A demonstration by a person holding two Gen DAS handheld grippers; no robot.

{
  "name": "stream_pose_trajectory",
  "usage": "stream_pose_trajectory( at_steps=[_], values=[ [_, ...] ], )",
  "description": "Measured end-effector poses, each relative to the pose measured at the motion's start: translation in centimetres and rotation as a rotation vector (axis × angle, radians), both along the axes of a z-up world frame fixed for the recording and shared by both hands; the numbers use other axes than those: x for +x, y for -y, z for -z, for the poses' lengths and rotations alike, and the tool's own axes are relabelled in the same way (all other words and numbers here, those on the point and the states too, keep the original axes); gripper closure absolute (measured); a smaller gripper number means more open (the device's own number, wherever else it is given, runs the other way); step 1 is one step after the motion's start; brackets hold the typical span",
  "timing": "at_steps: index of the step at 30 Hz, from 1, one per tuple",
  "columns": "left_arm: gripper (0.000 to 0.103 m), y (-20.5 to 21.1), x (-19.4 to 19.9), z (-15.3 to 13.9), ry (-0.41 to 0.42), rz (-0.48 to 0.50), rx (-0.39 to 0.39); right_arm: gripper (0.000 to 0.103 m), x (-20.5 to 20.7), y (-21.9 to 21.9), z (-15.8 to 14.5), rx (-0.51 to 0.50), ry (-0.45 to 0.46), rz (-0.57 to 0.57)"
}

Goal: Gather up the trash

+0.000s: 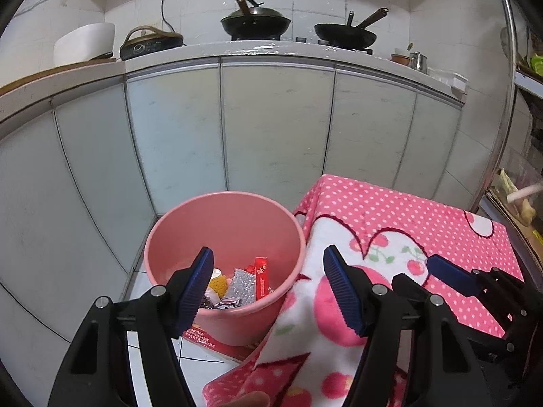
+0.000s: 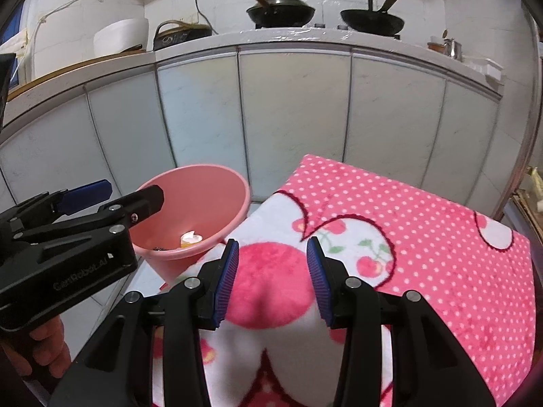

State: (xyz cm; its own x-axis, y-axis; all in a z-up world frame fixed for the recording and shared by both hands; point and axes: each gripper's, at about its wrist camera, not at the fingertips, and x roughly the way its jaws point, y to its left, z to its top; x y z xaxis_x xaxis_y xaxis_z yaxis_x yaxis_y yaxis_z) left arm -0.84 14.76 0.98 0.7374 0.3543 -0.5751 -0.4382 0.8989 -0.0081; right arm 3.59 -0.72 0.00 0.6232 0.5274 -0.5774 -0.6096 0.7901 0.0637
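Observation:
A pink plastic bin (image 1: 190,237) stands on the floor left of a table; it also shows in the right wrist view (image 2: 217,186). Inside lie trash pieces: a red wrapper (image 1: 262,276), silver foil (image 1: 242,286), a yellow piece (image 1: 218,283) and a crumpled white scrap (image 2: 190,237). My left gripper (image 1: 268,286) is open and empty, over the bin's right rim. My right gripper (image 2: 273,279) is open and empty above the table's front corner; it also shows in the left wrist view (image 1: 451,276). The left gripper appears in the right wrist view (image 2: 118,193) too.
The table is covered by a pink polka-dot cherry cloth (image 2: 407,224) that hangs over its edge. A red box (image 1: 217,344) lies under the bin. Pale cabinet doors (image 1: 271,129) stand behind, with woks (image 1: 256,22) and a rice cooker (image 1: 85,44) on the counter.

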Motion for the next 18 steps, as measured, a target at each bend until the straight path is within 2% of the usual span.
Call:
stream_pose_trajectory(
  at_steps=[13, 18],
  values=[
    [0.041, 2.7, 0.0, 0.1, 0.008, 0.031, 0.023, 0.061, -0.7, 2.4, -0.1, 0.030, 0.039, 0.080],
    [0.042, 3.3, 0.0, -0.2, 0.018, 0.037, 0.026, 0.061, -0.5, 2.9, 0.2, 0.035, 0.024, 0.088]
  ],
)
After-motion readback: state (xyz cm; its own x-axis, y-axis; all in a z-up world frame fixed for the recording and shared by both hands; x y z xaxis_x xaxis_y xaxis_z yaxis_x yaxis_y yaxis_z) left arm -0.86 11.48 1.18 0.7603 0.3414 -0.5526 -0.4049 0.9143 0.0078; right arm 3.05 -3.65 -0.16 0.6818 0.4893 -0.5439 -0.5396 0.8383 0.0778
